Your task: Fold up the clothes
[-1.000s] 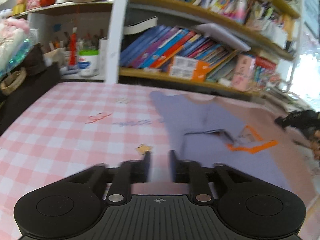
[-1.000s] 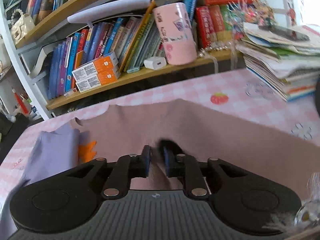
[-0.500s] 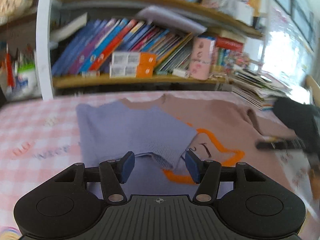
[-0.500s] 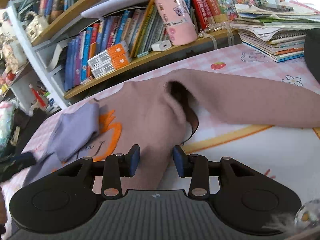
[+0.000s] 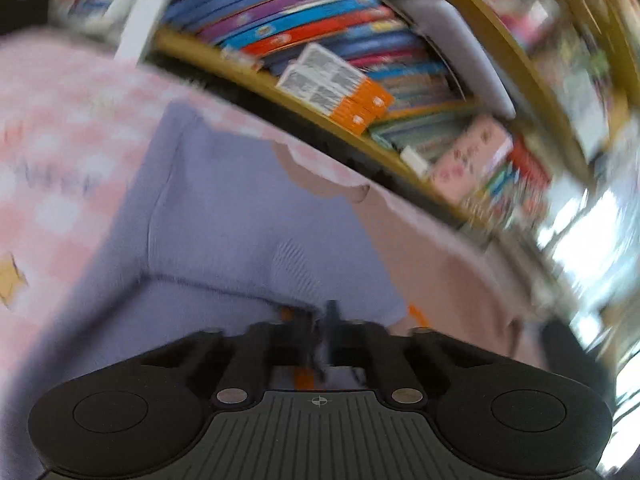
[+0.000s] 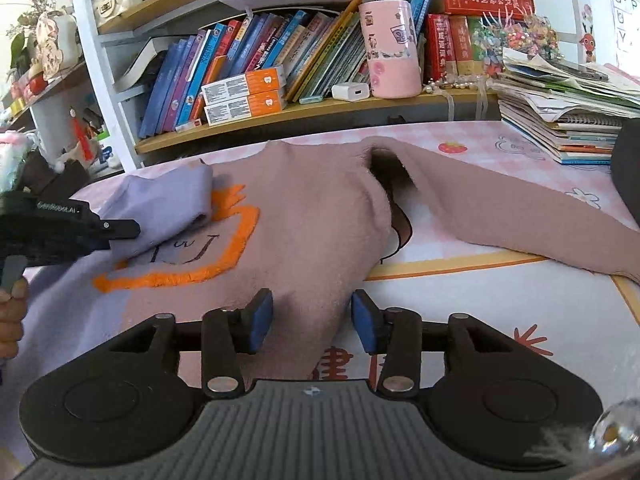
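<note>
One sweater (image 6: 320,216), mauve-brown and lilac with an orange outline motif, is lying spread on the bench (image 6: 500,312), which is wearing a pink printed cover. Body is running from the near edge toward the bookshelf (image 6: 304,108), neckline pointing at the shelf. Long axis of the right sleeve (image 6: 520,216) is stretching out to the right across the bench, cuff end out of frame. Lilac left sleeve (image 6: 168,208) is lying folded in over the chest, covering part of the orange motif (image 6: 192,264).

Right hand-held gripper (image 6: 312,320): jaws are standing wide apart, blue pads (image 6: 260,318) straddling the lower side edge of the brown body without pinching it; whether they are touching the cloth cannot be told.

Left hand-held gripper (image 5: 318,344): fingers are appearing drawn close together over the lilac fabric at the folded sleeve's edge; the left wrist view is heavily motion-blurred, so whether it is pinching cloth cannot be told. In the right wrist view the same tool (image 6: 60,232) is hovering at the sweater's left side, a person's hand (image 6: 12,312) gripping its handle.
</note>
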Motion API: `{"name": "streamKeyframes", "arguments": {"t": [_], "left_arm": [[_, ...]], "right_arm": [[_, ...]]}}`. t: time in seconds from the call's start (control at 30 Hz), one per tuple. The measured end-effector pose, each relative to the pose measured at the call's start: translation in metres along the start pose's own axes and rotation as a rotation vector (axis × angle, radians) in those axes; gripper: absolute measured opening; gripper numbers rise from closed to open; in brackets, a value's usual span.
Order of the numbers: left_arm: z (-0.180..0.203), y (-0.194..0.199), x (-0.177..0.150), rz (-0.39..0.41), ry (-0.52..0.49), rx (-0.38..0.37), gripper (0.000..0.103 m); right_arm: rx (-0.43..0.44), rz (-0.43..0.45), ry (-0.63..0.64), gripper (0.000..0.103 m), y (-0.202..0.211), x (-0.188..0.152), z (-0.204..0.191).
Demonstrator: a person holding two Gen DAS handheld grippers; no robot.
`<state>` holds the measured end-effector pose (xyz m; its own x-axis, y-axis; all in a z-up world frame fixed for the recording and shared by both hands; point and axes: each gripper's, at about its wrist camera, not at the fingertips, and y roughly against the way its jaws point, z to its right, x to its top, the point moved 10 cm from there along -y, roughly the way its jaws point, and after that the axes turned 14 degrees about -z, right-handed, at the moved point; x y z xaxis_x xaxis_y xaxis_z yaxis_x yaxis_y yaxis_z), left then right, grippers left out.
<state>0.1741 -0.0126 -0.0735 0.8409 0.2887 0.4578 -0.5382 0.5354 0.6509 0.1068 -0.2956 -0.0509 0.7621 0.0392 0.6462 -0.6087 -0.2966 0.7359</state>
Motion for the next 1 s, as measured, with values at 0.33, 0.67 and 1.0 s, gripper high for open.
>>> {"name": "streamKeyframes", "arguments": {"t": [0.33,0.67,1.0], "left_arm": [[-0.043,0.163,0.100,0.348,-0.127,0.182,0.002],[-0.153,0.259,0.157,0.444,-0.212,0.737,0.002],[-0.185,0.248,0.114,0.403,-0.155,0.750,0.011]], "right_arm": [[-0.005,0.001,-0.004,0.044,0.000,0.000,0.001],[-0.076,-0.001,0.012,0.056,-0.001,-0.001,0.001],[-0.101,0.019,-0.014,0.058,0.003,-0.001,0.008]]}}
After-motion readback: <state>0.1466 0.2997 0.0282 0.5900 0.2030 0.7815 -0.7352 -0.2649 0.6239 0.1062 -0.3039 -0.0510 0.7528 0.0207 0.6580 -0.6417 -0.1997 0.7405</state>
